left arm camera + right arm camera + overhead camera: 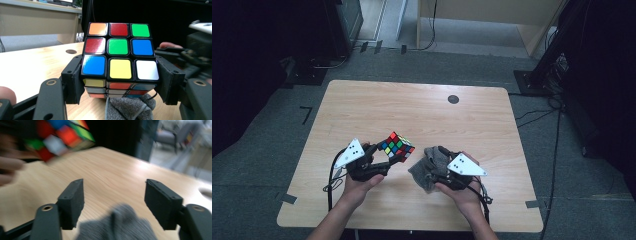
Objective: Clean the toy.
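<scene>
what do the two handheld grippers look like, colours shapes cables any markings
Both are black. The left gripper and the right gripper each carry a pale three-cornered plate on top with small dark dots. Dark cables trail back from each toward the table's near edge. Up close, the jaws end in blocky black pads on flat arms with brass-ringed screw holes. The person's forearms are bare, with no sleeves in view.

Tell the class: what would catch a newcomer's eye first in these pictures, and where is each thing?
The bright puzzle cube stands out first, clamped between the jaws of the left gripper and held above the wooden table near its front edge. Right beside it, a crumpled grey cloth lies under the right gripper, whose jaws stand open with only the top of the cloth rising between them.
</scene>
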Tool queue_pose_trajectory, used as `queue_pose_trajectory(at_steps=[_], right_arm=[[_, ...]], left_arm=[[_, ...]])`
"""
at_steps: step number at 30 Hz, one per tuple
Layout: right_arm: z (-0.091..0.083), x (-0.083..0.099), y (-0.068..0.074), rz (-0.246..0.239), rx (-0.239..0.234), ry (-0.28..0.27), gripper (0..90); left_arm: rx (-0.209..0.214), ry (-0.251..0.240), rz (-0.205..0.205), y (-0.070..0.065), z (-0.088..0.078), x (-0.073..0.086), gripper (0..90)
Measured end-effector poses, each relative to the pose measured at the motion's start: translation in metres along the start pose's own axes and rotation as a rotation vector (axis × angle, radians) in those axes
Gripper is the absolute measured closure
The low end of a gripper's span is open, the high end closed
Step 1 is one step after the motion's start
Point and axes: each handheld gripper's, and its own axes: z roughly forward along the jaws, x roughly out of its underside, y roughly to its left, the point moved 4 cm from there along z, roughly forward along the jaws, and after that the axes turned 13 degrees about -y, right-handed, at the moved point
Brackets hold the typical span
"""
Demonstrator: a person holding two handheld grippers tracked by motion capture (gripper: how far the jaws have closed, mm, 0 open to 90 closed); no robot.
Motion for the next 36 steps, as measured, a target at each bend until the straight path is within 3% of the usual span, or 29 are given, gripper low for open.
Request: queue_pose_trajectory(at_steps=[4,9,15,18,22,27,30,36], right_arm=[[0.006,-0.004,0.025,-0.093,-0.068,-0.037,23.3],[0.012,0.0,0.039,-0.146,-0.068,-0.043,19.7],[0.015,0.006,0.043,-0.204,-0.019,-0.036,18.4],[0.015,0.006,0.042,-0.234,0.014,-0.04,22.1],[0.014,0.006,0.041,-0.241,0.006,-0.044,30.5],[0.012,0.005,0.044,-0.267,0.006,-0.034,34.0],[0.012,0.005,0.042,-0.245,0.006,-0.027,34.6],[0.009,0.004,0.026,-0.181,0.03,-0.008,34.7]], left_arm=[[0.011,0.02,-0.006,-0.005,0.004,0.002,34.2],[0.029,0.054,-0.016,-0.013,0.009,0.006,34.2],[0.059,0.091,-0.022,-0.024,0.015,0.009,34.2],[0.07,0.104,-0.026,-0.028,0.017,0.011,34.2],[0.079,0.109,-0.046,-0.028,0.018,0.013,34.1],[0.095,0.113,-0.09,-0.024,0.019,0.013,33.6],[0.106,0.106,-0.093,-0.023,0.018,0.012,30.9],[0.088,0.054,-0.091,-0.013,0.012,0.005,26.4]])
